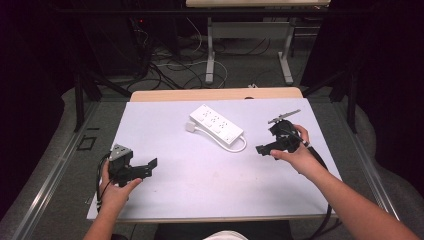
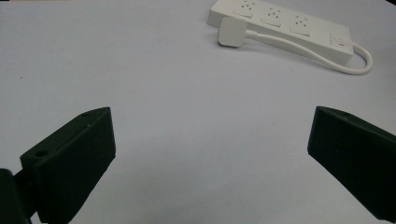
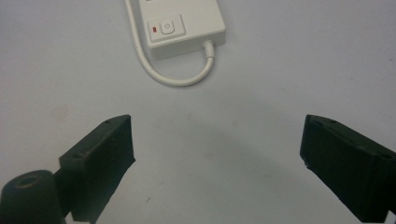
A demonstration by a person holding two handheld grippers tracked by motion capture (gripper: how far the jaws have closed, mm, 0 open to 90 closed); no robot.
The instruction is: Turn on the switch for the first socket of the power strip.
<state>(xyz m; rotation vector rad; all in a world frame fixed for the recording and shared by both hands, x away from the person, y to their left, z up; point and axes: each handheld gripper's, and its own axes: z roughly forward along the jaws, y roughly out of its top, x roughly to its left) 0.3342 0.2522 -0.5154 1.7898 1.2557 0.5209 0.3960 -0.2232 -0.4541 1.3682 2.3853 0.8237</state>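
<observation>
Power strip: the white plastic power strip [image 1: 216, 125] with three rows of sockets lies flat near the middle of the pale table top [image 1: 200, 180], set at a slant, between your two hands and farther from you than either.
Its cable: the white cable [image 3: 175, 77] leaves the switch end, loops round and runs back along the strip's side to the flat white plug [image 2: 231, 32], which lies on the table touching the strip's other end.
Switch: a square button with a small red mark [image 3: 154, 30] beside it sits at the cable end.
Left gripper: your black left gripper [image 1: 150, 166] is near the table's left edge, jaws wide apart, nothing between them, well apart from the strip.
Right gripper: your black right gripper [image 1: 262, 149] is just right of the cable loop, not touching it, jaws spread with bare table between them.
</observation>
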